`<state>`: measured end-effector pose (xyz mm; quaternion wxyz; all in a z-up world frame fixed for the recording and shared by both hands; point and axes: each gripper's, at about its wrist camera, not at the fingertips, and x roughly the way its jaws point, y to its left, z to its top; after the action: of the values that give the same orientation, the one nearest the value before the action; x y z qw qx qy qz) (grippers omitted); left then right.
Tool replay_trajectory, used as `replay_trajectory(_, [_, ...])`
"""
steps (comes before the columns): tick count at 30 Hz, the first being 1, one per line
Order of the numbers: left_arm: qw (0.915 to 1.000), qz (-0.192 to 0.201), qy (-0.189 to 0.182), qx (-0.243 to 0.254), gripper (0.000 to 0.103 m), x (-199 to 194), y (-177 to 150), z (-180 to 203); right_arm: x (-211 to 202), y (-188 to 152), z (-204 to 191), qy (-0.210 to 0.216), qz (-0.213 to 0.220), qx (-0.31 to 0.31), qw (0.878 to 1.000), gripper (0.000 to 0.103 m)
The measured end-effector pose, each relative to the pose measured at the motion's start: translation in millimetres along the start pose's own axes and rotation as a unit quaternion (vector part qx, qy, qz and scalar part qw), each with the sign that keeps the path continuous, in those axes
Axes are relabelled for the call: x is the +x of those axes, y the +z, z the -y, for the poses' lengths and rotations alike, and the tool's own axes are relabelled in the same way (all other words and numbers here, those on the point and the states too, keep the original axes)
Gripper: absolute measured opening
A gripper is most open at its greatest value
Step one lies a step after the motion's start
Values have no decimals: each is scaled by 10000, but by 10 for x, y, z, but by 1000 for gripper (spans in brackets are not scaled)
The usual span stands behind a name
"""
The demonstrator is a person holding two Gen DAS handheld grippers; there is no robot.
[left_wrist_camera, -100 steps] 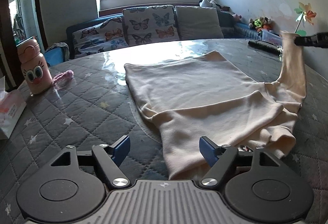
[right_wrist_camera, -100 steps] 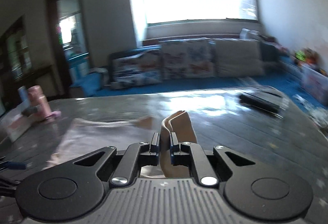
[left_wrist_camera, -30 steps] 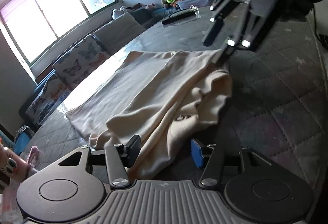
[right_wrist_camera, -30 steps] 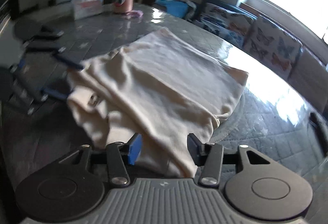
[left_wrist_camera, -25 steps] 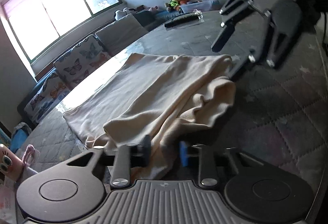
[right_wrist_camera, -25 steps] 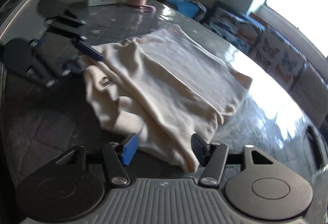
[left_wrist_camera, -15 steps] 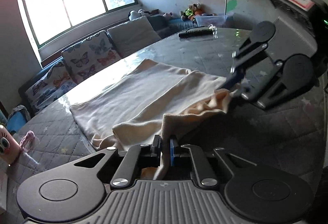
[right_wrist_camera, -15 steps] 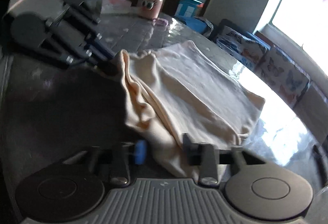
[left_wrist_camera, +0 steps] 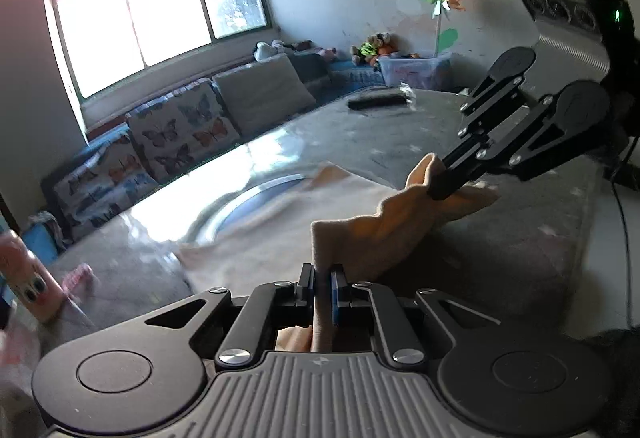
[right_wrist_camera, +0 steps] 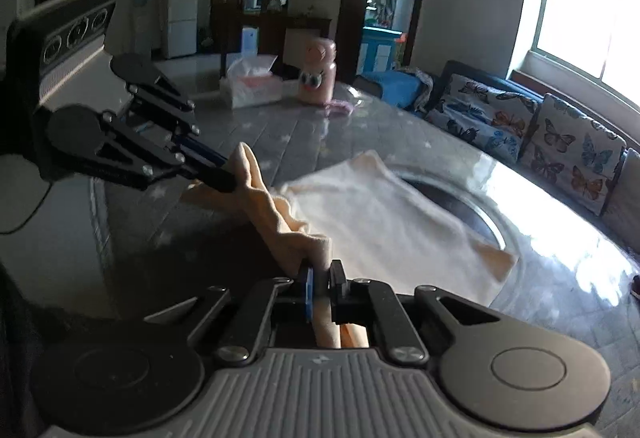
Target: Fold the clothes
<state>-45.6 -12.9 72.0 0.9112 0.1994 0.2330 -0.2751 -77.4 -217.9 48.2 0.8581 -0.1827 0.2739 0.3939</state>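
Observation:
A cream garment (left_wrist_camera: 280, 234) lies partly spread on the grey quilted table (left_wrist_camera: 400, 133). My left gripper (left_wrist_camera: 322, 280) is shut on one end of its near edge. My right gripper (left_wrist_camera: 434, 181) is shut on the other end, and the edge hangs raised between them. In the right wrist view the right gripper (right_wrist_camera: 319, 280) pinches the cloth and the left gripper (right_wrist_camera: 234, 173) holds it further off. The rest of the garment (right_wrist_camera: 384, 217) stays flat on the table.
A pink bottle (right_wrist_camera: 318, 77), a tissue pack (right_wrist_camera: 252, 83) and a small pink item (right_wrist_camera: 340, 107) stand at the table's far left side. A black remote (left_wrist_camera: 378, 101) lies at the far right. A sofa with butterfly cushions (left_wrist_camera: 180, 129) runs behind the table.
Both grippers closed on the garment's near edge and lifted it off the table. The cloth now hangs stretched between them, pulled back from the far side.

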Motion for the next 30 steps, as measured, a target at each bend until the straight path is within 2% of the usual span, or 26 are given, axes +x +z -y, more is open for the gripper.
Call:
replay_trajectory(5, [9991,121,378,-136,9,418,324,-374,291,323,468,-247,86,403,9988,7])
replay_trajectory(10, [9978,-67,631,-213,9,1074,585,-707,789,583,994,-481,-87,754,9960,7])
replay_trajectory(13, [9962,-226,785,-299,9,1485,664,-878,1129,620,1238,-694,-265,892,9932,7])
replay_trajectory(15, [9943,-429,767,-597,9,1753,645,-999,1364,566,1365,-789,-391,1109,9899,7])
replay_trajectory(17, [9929,-600,759,-693,12,1980,586,-1065,1599,512,1492,-882,-517,1325,9859,7])
replay_trajectory(19, [9899,-855,778,-817,15,2166,510,-1095,1810,440,1602,-977,-655,1547,9809,12])
replay_trajectory(22, [9861,-1026,879,-966,21,2204,437,-1145,1915,305,1665,-1166,-720,1850,9731,14])
replay_trajectory(23, [9849,-1052,931,-1011,30,2194,419,-1164,1912,270,1672,-1242,-687,1935,9708,15])
replay_trajectory(25, [9853,-1035,858,-1051,38,2162,416,-1145,1790,267,1628,-1344,-451,1923,9710,16])
replay_trajectory(27, [9857,-1018,784,-1090,39,2129,413,-1127,1656,284,1552,-1199,-289,1851,9750,16])
replay_trajectory(30, [9861,-992,673,-1149,37,2081,409,-1099,1623,273,1464,-801,-385,1916,9774,16])
